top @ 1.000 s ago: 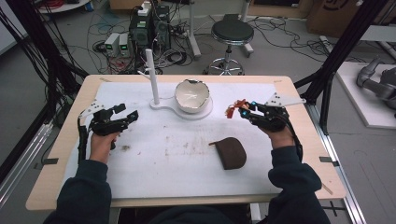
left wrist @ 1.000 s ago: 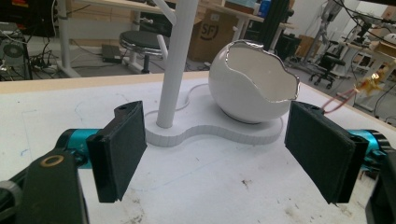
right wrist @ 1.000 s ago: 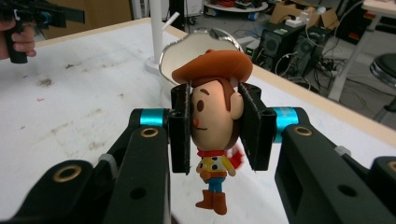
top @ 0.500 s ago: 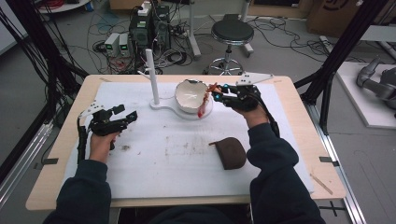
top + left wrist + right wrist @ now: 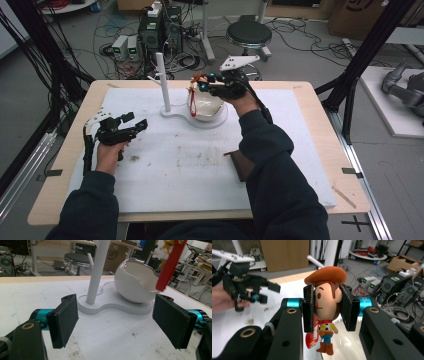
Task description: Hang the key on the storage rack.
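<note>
My right gripper (image 5: 201,86) is shut on the head of a small cowboy figure (image 5: 325,297) with a brown hat. The figure (image 5: 193,91) and its red tag (image 5: 312,336) hang just over the white egg-shaped bowl (image 5: 207,106). The bowl stands on a white base (image 5: 172,114) next to an upright white post (image 5: 162,82). In the left gripper view the bowl (image 5: 135,285), the post (image 5: 97,270) and the dangling red tag (image 5: 170,265) lie ahead of my left gripper (image 5: 116,322). My left gripper (image 5: 137,124) rests at the table's left, open, nothing between its pads.
A brown pouch-like object (image 5: 239,162) lies on the white mat (image 5: 175,170), partly under the right sleeve. Dirt smudges mark the mat's middle. A stool, power supplies and cables stand on the floor beyond the far table edge.
My right gripper has carried the figure leftward and slightly up, from the table's right side to over the bowl. The left gripper has stayed put.
</note>
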The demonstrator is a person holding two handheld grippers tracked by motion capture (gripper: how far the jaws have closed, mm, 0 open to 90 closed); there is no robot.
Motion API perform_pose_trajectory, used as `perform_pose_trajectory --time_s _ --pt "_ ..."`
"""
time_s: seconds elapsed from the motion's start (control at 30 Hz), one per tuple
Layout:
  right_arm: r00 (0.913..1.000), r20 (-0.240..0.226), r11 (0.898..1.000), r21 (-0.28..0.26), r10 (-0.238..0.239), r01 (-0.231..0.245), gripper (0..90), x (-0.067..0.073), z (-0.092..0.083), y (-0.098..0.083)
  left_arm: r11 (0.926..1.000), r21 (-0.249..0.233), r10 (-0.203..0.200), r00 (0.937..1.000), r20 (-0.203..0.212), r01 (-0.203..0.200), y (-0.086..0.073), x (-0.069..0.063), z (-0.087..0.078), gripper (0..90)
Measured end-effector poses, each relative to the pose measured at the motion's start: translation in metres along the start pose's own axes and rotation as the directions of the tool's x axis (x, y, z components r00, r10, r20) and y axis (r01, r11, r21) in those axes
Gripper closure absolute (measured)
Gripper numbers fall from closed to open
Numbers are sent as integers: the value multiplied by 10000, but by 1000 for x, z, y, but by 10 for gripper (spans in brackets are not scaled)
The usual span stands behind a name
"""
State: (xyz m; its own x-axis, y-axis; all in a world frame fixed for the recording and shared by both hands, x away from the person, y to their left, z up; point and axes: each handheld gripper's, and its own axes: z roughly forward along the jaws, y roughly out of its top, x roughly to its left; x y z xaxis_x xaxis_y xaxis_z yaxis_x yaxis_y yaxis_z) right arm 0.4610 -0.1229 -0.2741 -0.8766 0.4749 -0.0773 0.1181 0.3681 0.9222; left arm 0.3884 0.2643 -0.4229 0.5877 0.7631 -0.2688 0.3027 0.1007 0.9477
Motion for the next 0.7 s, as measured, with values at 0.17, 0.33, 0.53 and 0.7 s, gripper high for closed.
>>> perform_pose_trajectory --time_s 0.17,0.33,0.53,0.7 --pt "9996 -268 9999 -78 -104 102 679 2 22 20 10000 -26 -15 10000 -38 15 0 0 0 206" --pt "9980 -526 9993 -174 -351 343 679 7 41 40 10000 -71 -6 10000 -20 6 0 0 -1 206" --pt "9961 -706 9985 66 -534 540 678 13 63 60 9999 -140 -38 10000 -22 38 1 1 -1 206" --pt "9980 -281 9972 477 -561 574 679 13 80 67 9999 -146 -42 10000 -6 42 1 1 -1 206"
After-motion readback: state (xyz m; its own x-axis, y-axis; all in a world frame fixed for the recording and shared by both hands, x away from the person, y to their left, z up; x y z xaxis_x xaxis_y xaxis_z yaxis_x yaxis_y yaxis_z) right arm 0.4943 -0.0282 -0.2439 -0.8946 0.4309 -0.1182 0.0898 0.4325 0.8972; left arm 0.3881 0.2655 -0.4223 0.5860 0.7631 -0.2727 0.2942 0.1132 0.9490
